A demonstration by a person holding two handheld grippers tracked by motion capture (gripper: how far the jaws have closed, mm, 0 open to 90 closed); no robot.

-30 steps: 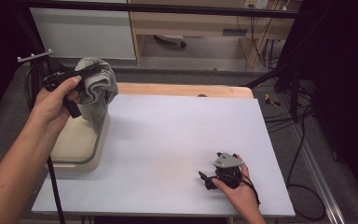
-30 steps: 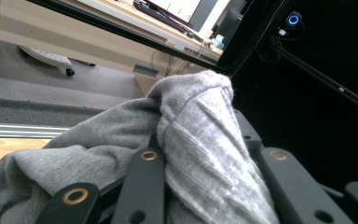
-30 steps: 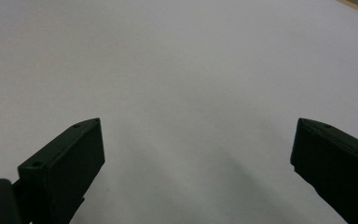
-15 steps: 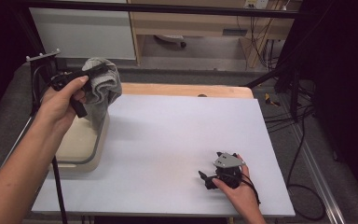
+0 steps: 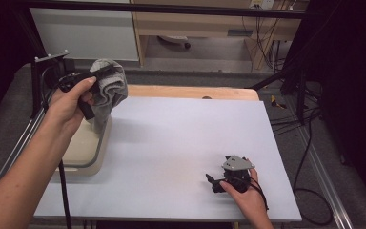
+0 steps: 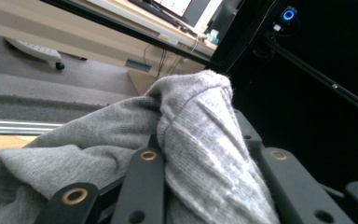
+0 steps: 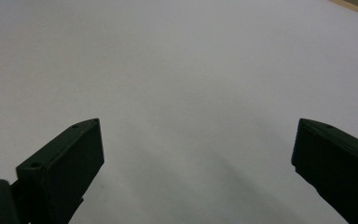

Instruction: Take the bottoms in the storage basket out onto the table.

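**Grey knit garment, held above tub at desk's left edge**

Left tool (image 5: 106, 71): raised in the person's left hand (image 5: 69, 102), jaws clamped on a grey knit garment (image 5: 107, 88), which bunches and hangs over the cream plastic tub (image 5: 83, 152). Left gripper view: ribbed cloth (image 6: 191, 140) pinched between both jaws.
Right tool (image 5: 214, 182): low over the white desk (image 5: 181, 138), near right corner, in the right hand (image 5: 248, 195); jaws spread wide, holding nothing.
Beyond desk: wooden board edge (image 5: 190, 91).

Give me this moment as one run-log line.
left gripper: shut on grey cloth, held above beige bin | right gripper: open, holding nothing, low over white table
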